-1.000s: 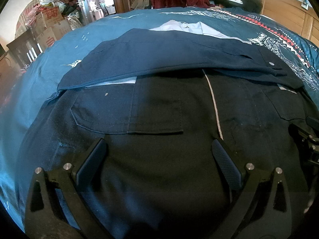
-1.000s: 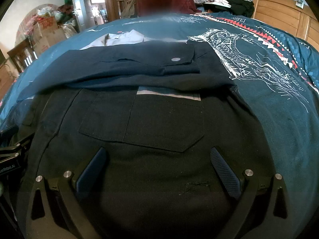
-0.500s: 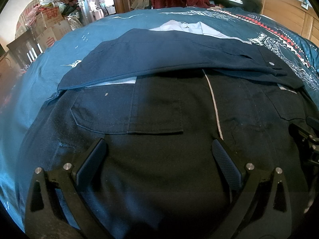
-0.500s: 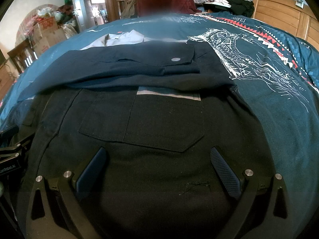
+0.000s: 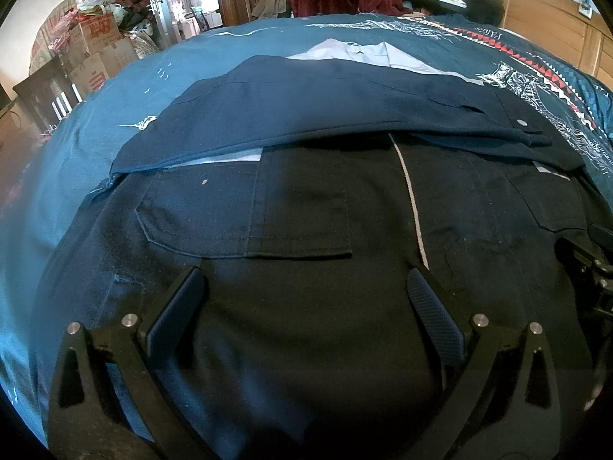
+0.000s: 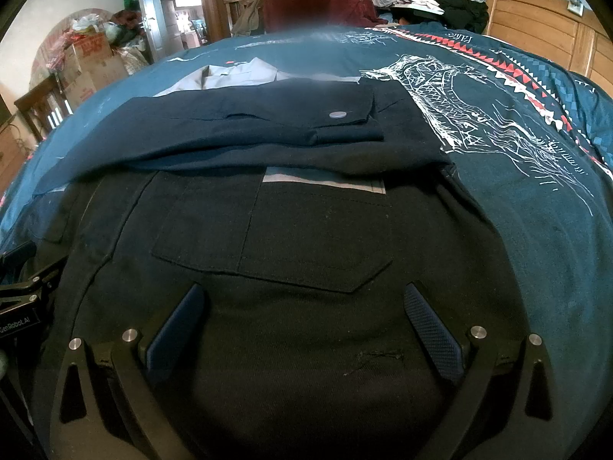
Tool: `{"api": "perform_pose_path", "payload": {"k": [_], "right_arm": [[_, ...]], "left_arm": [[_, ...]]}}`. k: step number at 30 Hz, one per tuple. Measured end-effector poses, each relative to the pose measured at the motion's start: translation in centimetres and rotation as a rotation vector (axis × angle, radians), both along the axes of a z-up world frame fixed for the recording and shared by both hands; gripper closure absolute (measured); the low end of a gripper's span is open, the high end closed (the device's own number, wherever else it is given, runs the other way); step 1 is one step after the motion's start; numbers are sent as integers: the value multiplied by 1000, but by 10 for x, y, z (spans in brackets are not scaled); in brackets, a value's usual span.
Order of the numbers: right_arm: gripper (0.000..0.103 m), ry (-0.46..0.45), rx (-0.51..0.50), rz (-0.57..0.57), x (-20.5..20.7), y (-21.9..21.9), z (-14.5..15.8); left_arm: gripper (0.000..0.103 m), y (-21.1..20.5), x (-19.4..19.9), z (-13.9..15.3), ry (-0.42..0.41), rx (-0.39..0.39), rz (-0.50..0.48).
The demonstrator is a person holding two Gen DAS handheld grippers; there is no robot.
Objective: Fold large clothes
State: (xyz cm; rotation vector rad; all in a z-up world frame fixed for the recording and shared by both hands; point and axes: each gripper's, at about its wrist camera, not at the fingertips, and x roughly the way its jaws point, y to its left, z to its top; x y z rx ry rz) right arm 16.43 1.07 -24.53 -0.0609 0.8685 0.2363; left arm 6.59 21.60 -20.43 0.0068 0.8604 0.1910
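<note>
Right wrist view: white lettering "GenRobot.AI" on the black body of the left gripper (image 6: 15, 322), at the frame's left edge.

Bedspread (image 5: 517, 50): white script near the red-and-white triangle border at its far right edge, too distorted to read.

Cardboard boxes (image 5: 97, 30) beyond the bed's far left corner carry red printed characters, not legible.

No other text readable.

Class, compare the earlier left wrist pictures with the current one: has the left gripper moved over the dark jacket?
No. The left gripper sits just below the chest pocket flap exactly as it did a second ago.
</note>
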Motion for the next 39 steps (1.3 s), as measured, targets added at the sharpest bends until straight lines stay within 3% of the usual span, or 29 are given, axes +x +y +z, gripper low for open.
{"api": "perform_pose_path", "payload": {"k": [39], "right_arm": [[0, 4, -3, 2, 0, 0, 0]], "left_arm": [[0, 0, 2, 0, 11, -7, -3]]}}
